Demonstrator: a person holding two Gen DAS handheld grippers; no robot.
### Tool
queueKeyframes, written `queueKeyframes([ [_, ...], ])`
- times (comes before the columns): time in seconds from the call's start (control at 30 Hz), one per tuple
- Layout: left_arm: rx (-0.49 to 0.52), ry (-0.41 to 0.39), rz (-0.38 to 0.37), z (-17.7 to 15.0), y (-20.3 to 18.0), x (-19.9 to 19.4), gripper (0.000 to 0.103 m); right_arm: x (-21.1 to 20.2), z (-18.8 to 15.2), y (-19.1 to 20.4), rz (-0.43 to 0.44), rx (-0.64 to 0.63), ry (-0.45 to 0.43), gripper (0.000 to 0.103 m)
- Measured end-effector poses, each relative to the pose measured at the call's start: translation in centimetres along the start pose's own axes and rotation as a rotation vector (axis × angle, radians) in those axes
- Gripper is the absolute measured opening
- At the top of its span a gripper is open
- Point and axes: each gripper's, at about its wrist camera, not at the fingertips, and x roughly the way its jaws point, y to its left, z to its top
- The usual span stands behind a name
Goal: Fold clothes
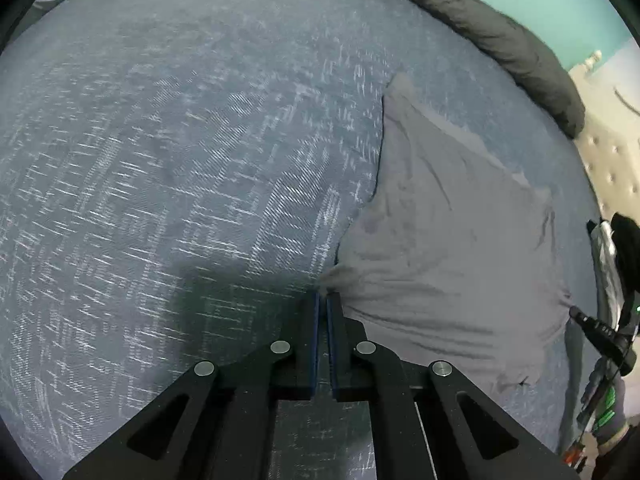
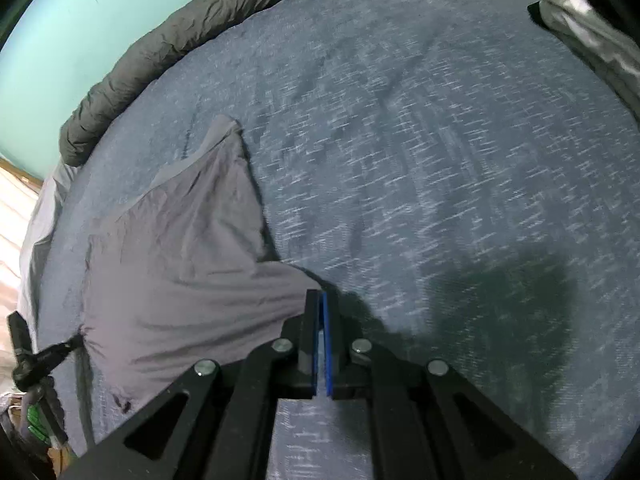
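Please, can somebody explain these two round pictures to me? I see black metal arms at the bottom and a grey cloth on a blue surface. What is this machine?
No robot here: a person holds one hand-held claw in each hand, each carrying a wide-angle camera looking along its fingers. One picture is from the left claw, the other from the right claw. A grey garment lies on a bed's blue cover; a dark quilt lies along the far edge. Each claw is shut on one edge of the garment, probably to begin folding.
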Motion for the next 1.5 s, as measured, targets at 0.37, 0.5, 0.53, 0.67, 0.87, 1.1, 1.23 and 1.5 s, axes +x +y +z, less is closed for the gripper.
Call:
queueKeyframes([
  [0.37,0.023,-0.010,0.004,-6.3,-1.9,-3.4,0.017,-3.8,-3.5,2.0,-0.045,-0.016,-0.068,0.049],
  [0.5,0.102,0.041,-0.043,-8.8,-5.5,-2.9,0.017,-3.9,-5.8,3.8,0.041,-0.054,-0.021,0.049],
  [0.53,0.129,0.054,-0.050,-9.2,-6.6,-2.5,0.017,-3.5,-6.3,4.8,0.061,-0.082,0.002,0.049],
  [0.67,0.198,0.081,-0.077,-10.7,-10.1,-1.8,0.017,-2.6,-8.1,8.1,0.132,-0.180,0.054,0.049],
  [0.87,0.238,0.105,-0.064,-11.7,-13.1,-0.1,0.018,-0.2,-9.5,11.1,0.119,-0.268,0.106,0.049],
  [1.1,0.247,0.102,-0.072,-11.8,-13.8,0.9,0.018,1.0,-9.9,11.5,0.107,-0.289,0.112,0.029],
  [1.23,0.244,0.100,-0.078,-11.4,-13.5,1.3,0.015,1.7,-9.7,11.3,0.135,-0.272,0.113,0.010],
  [1.5,0.277,0.090,-0.096,-11.6,-12.5,0.3,0.001,1.3,-9.8,11.6,0.171,-0.276,0.086,0.000],
])
